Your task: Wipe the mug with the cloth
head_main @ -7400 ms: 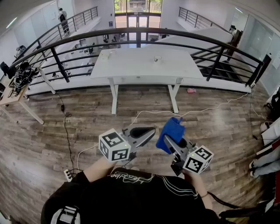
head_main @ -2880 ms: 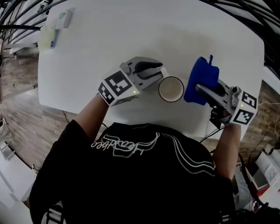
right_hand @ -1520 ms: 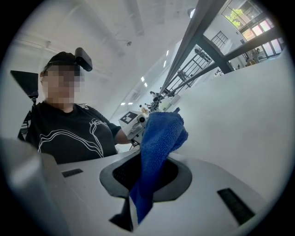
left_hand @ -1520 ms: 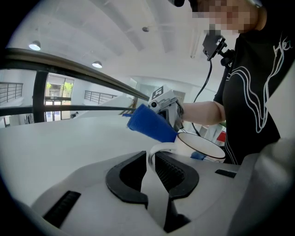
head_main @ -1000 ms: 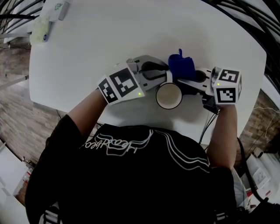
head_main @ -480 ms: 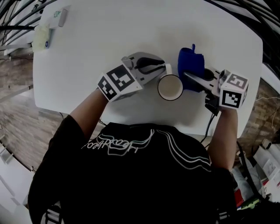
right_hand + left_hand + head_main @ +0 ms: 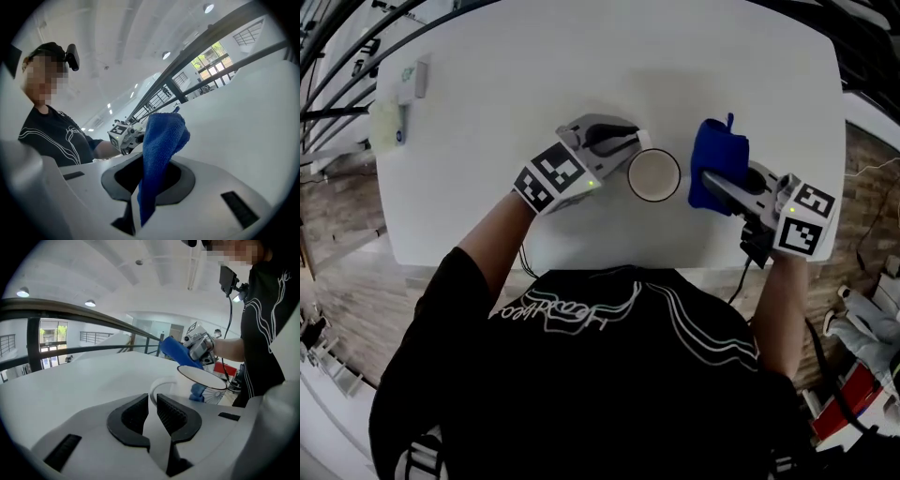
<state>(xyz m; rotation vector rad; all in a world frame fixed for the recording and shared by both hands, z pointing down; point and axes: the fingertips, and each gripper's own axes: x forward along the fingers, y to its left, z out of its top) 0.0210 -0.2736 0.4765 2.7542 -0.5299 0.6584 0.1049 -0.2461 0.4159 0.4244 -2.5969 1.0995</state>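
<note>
White table (image 7: 581, 56) seen from above, wood floor (image 7: 337, 253) at the left, black railing (image 7: 328, 56) past the far-left corner.

Mug (image 7: 654, 175) is white, upright, mouth open to the camera. It stands on the table near the middle of the near edge, with its handle pointing far-left. The left gripper view shows a dark rim line and a blue flower print low on its side.

Left gripper (image 7: 630, 141) comes in from the left, just beside the mug. Its jaws are almost together, and the tips pinch the handle loop.

Cloth (image 7: 717, 155) is blue and bunched, standing up just right of the mug. I can't tell if it touches the mug wall. Right gripper (image 7: 719, 184) reaches in from the near right, and its jaws are clamped on the cloth. The cloth fold sits between the black pads and sticks out past the tips. A cable (image 7: 741, 272) hangs from that gripper over the near table edge.

Person in a black shirt (image 7: 581, 375) fills the near side, with both forearms out over the table.

Far-left table corner, well apart from the mug: a pale green item (image 7: 387, 122) and a small white item (image 7: 417, 80). Both are too small to tell what they are.
</note>
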